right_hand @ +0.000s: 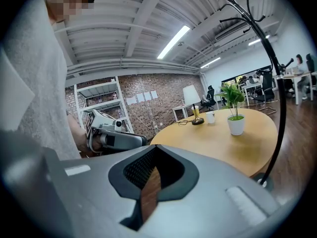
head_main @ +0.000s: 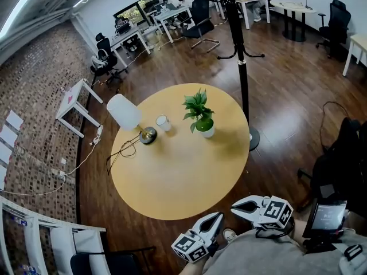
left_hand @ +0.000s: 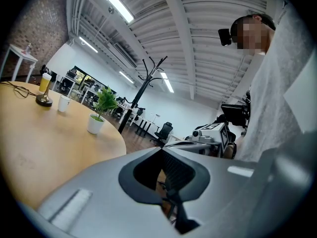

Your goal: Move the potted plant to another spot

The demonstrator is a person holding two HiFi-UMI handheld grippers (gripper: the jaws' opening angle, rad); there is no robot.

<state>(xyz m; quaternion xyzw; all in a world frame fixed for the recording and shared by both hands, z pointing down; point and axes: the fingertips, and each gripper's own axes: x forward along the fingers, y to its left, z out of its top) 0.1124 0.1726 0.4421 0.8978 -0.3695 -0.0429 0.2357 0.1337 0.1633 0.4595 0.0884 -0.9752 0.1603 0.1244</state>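
Both grippers hang low by the person (head_main: 269, 259), just off the counter's (head_main: 172, 182) near edge, touching nothing on it. L gripper (head_main: 220, 216): jaws fully together, nothing btwn them. R gripper (head_main: 233, 207): jaws also pressed closed, nothing held. In head view their tips point toward each other, near but apart.

Plant (head_main: 198, 109) stands upright in a white pot (head_main: 206, 129) on the far-right part of the counter in head view, well apart from both grippers. Cup (head_main: 163, 122), white, sits left of the pot, near it but not touching. Lamp (head_main: 125, 112), white-shaded, is left of the cup, its round metal base (head_main: 148, 135) just beside the cup. Black cable (head_main: 121, 149) loops from the base over the counter's left side & drops off the edge toward the floor (head_main: 287, 96).

A black coat stand (head_main: 243, 67) rises from the wood floor just past the counter's right edge, beyond the plant. White side table (head_main: 77, 105) stands by the brick wall (head_main: 34, 96) at left. At the room's far end are desks (head_main: 172, 13) & office chairs (head_main: 106, 53).

L gripper view: plant at left over the counter top, cup & lamp further left, R gripper at right, in front of the person's pale top. R gripper view: plant at right, cup & lamp left of it, L gripper at left
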